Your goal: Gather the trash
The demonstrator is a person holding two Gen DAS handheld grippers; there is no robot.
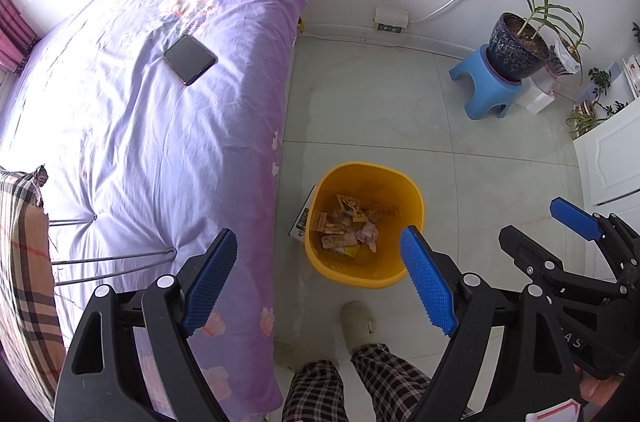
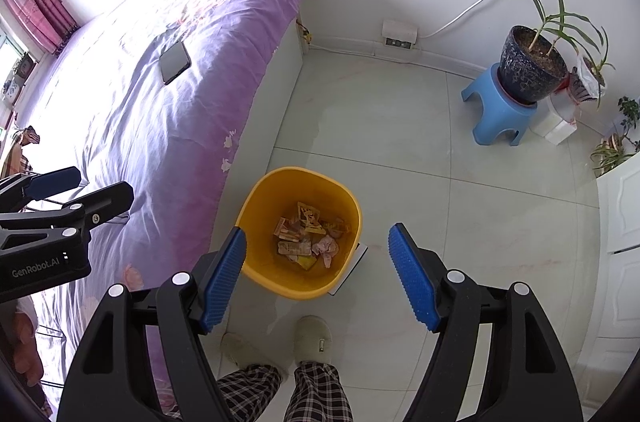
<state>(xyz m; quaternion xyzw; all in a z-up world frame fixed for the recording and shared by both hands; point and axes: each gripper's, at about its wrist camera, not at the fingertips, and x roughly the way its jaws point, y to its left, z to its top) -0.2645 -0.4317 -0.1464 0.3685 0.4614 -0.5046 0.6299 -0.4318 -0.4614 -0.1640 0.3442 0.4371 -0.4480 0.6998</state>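
A yellow bin (image 1: 404, 194) stands on the tiled floor beside the bed; it shows in the right wrist view too (image 2: 256, 198). Crumpled wrappers and paper scraps (image 1: 348, 228) lie in its bottom (image 2: 306, 240). My left gripper (image 1: 320, 278) is open and empty, held above the bed edge and the bin. My right gripper (image 2: 316, 274) is open and empty, above the bin's near rim. Each gripper shows at the edge of the other's view: the right one (image 1: 560, 226), the left one (image 2: 76, 190).
A purple bed (image 1: 140, 126) with a dark phone (image 1: 190, 59) fills the left. A flat box (image 1: 302, 218) lies under the bin. A blue stool (image 1: 486, 88) bears a potted plant (image 1: 518, 46). White cabinet (image 1: 612, 158) at right. The person's slippers (image 2: 312, 340) stand below.
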